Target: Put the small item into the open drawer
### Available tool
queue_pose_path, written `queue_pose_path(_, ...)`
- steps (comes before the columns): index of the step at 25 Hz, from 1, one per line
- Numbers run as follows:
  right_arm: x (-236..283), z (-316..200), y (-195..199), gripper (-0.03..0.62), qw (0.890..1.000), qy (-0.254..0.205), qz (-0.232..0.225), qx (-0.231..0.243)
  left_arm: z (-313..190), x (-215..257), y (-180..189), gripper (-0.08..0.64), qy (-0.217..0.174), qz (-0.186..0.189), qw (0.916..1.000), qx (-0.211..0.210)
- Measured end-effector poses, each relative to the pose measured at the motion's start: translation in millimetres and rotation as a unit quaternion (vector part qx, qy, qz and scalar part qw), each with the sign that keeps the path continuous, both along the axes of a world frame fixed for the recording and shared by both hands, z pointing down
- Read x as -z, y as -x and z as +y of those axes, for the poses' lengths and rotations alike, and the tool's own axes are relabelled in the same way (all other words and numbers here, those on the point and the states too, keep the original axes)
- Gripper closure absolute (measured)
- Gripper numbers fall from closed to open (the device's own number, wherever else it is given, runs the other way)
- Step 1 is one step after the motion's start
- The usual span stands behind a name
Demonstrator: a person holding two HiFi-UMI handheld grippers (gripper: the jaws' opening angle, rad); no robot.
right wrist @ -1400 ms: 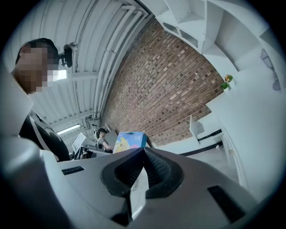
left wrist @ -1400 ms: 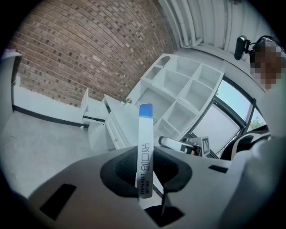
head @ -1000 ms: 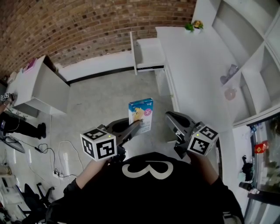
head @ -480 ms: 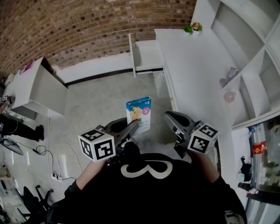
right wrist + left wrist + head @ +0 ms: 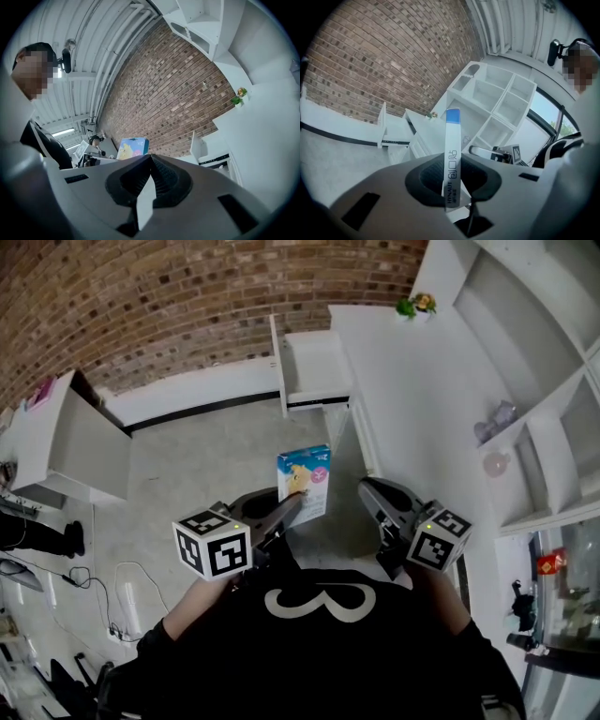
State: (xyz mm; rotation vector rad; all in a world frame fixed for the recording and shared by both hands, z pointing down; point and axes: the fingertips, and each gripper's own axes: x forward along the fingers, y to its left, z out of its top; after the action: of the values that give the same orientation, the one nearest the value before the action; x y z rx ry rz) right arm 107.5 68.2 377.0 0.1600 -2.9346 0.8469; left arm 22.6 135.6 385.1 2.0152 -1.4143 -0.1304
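Note:
The small item is a flat blue-and-white box with a cartoon print (image 5: 305, 483). It stands upright in my left gripper (image 5: 292, 506), whose jaws are shut on its lower edge. In the left gripper view the box (image 5: 452, 140) shows edge-on between the pads. The open drawer (image 5: 315, 367) sticks out of the white cabinet ahead, beyond the box, and also shows as the open drawer (image 5: 395, 134) at the left of the counter. My right gripper (image 5: 367, 491) is beside the box on its right, shut, with nothing between its touching tips (image 5: 150, 157).
A white counter (image 5: 412, 390) runs along the right with a small potted plant (image 5: 414, 304) at its far end. White shelves (image 5: 548, 418) stand further right. A brick wall (image 5: 187, 296) is behind the drawer. A white cabinet (image 5: 66, 442) stands at left; cables (image 5: 108, 610) lie on the floor.
Both grippers and the box have moved forward towards the open drawer, which now looks nearer. The hold on the box is unchanged.

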Motion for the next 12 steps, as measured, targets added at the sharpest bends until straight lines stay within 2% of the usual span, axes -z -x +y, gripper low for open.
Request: queue_pose_path(12,9,-99,99,0.584,0.998,0.021,0.015,-0.065,-113,7,113,0.483,0.018,0.008,0.9982,-0.057)
